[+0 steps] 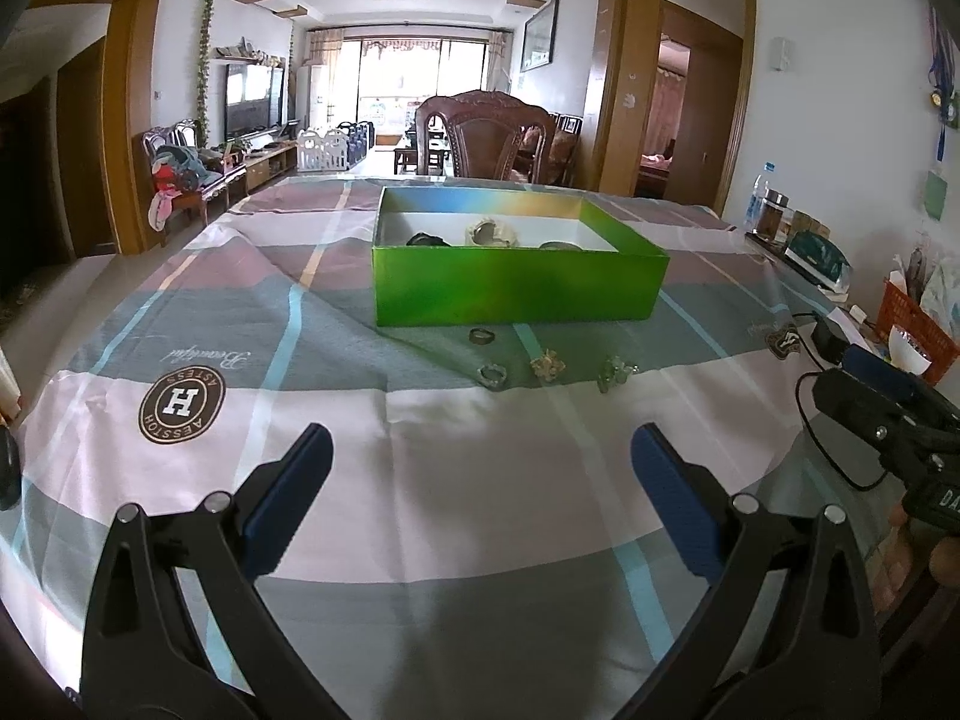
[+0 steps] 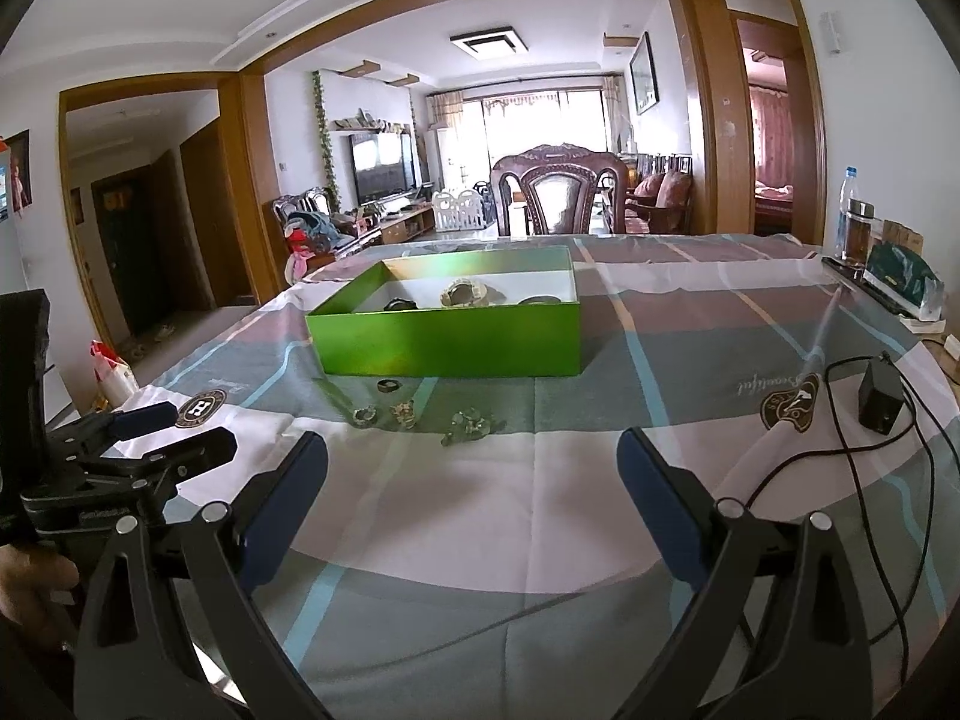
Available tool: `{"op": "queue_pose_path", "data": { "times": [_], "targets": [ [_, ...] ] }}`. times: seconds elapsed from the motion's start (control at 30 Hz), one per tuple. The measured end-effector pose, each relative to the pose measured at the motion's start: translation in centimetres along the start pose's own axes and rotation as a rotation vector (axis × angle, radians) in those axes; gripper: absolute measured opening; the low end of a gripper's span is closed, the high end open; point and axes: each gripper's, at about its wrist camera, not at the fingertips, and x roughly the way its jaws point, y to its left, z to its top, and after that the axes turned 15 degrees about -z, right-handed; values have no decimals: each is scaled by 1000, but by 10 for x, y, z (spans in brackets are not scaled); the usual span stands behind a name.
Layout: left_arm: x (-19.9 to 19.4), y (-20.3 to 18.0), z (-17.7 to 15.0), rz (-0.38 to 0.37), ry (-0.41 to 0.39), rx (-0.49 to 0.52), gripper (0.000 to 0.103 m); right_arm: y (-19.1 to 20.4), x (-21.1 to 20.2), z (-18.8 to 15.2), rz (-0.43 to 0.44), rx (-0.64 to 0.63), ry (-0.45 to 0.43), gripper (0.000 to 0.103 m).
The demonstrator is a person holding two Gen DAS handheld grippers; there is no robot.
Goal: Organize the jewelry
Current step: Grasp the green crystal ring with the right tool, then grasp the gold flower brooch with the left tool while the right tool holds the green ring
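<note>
A green box (image 1: 516, 285) (image 2: 450, 342) stands open on the checked tablecloth, with bracelets (image 1: 491, 232) (image 2: 465, 293) lying inside. In front of it lie several small jewelry pieces: a dark ring (image 1: 481, 335) (image 2: 389, 384), a silver ring (image 1: 492, 374) (image 2: 364, 416), a gold piece (image 1: 548, 365) (image 2: 403, 412) and a green piece (image 1: 618, 371) (image 2: 471, 425). My left gripper (image 1: 480, 450) hovers open, short of the pieces, nothing between its fingers. My right gripper (image 2: 471, 456) is likewise open and empty, just short of the green piece.
A black adapter (image 2: 879, 399) with trailing cables (image 2: 840, 456) lies on the right of the table. Bottles (image 1: 761, 198), a dark green case (image 1: 816, 255) and an orange basket (image 1: 912, 330) crowd the right edge. A wooden chair (image 1: 489, 138) stands behind the table.
</note>
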Motion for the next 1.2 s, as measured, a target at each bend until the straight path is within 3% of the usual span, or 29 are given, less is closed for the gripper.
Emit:
{"op": "queue_pose_path", "data": {
  "times": [0.13,0.4,0.53,0.63,0.8,0.83,0.97,1.2],
  "targets": [
    [7,1,0,-1,13,-1,99,6,14,5,-7,-20,14,95],
    [16,4,1,-2,34,-1,99,44,93,19,-53,-145,163,93],
    [17,8,2,4,35,-9,99,56,131,18,-58,-187,254,71],
    [17,12,3,9,35,-17,99,57,151,16,-46,-184,304,64],
    [22,16,7,10,39,-24,99,60,170,14,8,-193,379,34],
    [24,15,9,11,46,-20,99,61,171,14,21,-195,384,27],
    [32,8,17,4,55,4,99,54,165,16,35,-168,358,16],
    [77,-17,34,-37,123,90,99,4,105,29,89,-17,237,16]
  ]
}}
